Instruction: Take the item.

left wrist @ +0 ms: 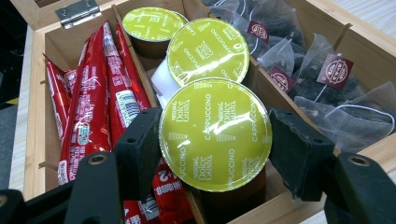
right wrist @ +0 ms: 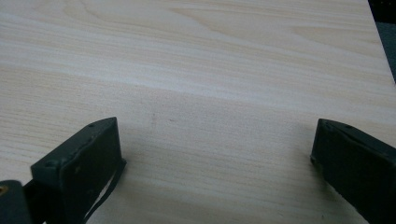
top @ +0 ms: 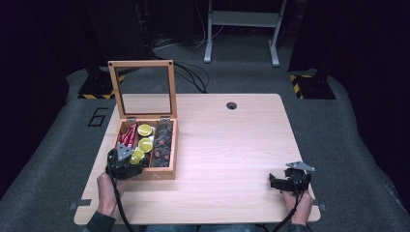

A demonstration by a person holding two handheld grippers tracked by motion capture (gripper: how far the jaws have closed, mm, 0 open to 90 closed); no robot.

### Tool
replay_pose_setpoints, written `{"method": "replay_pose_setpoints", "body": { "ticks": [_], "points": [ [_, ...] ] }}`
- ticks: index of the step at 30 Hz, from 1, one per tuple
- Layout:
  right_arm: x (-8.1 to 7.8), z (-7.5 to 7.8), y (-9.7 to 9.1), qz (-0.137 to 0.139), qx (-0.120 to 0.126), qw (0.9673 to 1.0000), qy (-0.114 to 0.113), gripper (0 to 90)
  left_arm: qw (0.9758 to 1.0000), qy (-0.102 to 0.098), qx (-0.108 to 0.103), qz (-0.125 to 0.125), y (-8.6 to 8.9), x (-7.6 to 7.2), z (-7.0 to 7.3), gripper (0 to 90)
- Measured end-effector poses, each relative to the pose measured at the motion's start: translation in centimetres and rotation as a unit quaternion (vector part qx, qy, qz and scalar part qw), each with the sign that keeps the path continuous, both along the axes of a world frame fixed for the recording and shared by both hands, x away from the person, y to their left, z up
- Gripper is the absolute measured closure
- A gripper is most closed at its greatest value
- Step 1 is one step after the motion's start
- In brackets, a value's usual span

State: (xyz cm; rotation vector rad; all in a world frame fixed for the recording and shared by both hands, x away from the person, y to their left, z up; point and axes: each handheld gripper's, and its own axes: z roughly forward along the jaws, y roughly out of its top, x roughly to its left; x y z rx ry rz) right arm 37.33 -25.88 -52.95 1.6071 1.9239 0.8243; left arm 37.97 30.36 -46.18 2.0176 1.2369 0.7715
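A wooden box with its glass lid raised stands at the table's left. Its middle compartment holds three green-topped cappuccino capsules. My left gripper reaches into the box's near end, and its jaws press on both sides of the nearest capsule, so it is shut on it. In the high view the left gripper sits over the box's front left corner. My right gripper rests open near the table's front right, with only bare wood between its jaws.
Red stick sachets fill the box's left compartment. Mesh tea bags fill the right one. Two more capsules lie behind the held one. A cable hole is at the table's far edge.
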Motion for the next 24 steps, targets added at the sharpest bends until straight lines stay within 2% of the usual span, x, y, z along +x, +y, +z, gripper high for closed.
{"method": "replay_pose_setpoints", "body": {
  "ticks": [4,5,8,12,24],
  "points": [
    [0.0,0.0,0.0,0.000,0.000,1.0000,0.000,0.9,1.0000,-0.004,-0.004,0.003,0.0,-0.1,0.0,37.7],
    [0.0,0.0,0.0,0.000,0.000,1.0000,0.000,0.9,0.9999,-0.012,-0.003,0.005,-0.1,-0.1,0.0,37.7],
    [0.0,0.0,0.0,0.000,0.000,1.0000,0.000,0.9,0.9999,-0.013,0.002,0.001,0.0,-0.2,0.2,37.7],
    [0.0,0.0,0.0,0.000,0.000,1.0000,0.000,0.9,0.9998,-0.019,-0.003,0.003,0.0,-0.3,0.4,37.8],
    [0.0,0.0,0.0,0.001,0.001,1.0000,-0.001,1.0,0.9993,-0.037,-0.011,-0.006,0.0,-0.8,1.7,37.9]
  ]
}}
